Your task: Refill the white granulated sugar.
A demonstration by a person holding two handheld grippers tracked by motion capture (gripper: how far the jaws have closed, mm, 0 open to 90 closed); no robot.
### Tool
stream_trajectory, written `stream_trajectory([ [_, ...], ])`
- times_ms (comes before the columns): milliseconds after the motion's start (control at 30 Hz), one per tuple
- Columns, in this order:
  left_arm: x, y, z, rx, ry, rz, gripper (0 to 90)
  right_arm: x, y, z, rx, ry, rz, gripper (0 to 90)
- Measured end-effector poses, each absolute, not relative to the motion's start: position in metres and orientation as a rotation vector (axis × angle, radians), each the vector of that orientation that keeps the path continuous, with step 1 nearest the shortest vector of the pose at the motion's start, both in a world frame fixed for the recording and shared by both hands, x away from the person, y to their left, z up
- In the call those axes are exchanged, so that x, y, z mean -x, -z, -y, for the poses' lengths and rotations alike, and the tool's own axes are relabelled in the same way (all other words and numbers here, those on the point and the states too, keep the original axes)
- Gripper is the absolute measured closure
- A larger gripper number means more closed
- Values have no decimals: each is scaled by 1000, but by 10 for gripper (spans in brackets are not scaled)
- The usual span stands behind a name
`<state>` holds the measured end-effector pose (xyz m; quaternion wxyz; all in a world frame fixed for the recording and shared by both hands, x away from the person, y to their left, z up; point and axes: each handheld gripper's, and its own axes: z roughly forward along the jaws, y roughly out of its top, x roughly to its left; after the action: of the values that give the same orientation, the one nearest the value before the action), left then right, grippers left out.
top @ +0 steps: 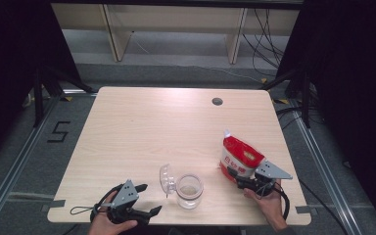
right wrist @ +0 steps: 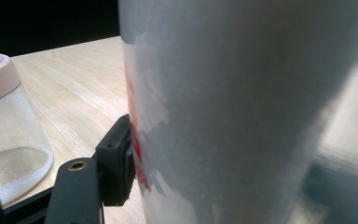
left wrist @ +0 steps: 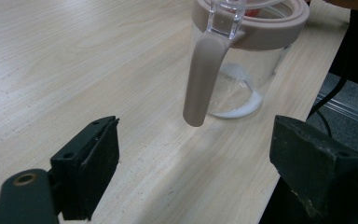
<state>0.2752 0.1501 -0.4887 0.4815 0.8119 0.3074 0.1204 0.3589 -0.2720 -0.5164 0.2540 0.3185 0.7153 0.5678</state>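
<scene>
Table: light wood table, centre frame.
Jar: clear jar, lid flipped open, lower centre.
Left gripper: lower left, jaws apart, holding nothing.
Right gripper: lower right, clamped on red-white bag.

Light wooden table, grey floor, pale shelving, black curtains
</scene>
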Motion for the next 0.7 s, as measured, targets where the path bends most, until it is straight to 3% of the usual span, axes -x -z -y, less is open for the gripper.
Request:
stream_trajectory([
  [700,-276,487,-153,-2006,-308,-727,157,-353,512,270,-898,-1481,-2006,453],
])
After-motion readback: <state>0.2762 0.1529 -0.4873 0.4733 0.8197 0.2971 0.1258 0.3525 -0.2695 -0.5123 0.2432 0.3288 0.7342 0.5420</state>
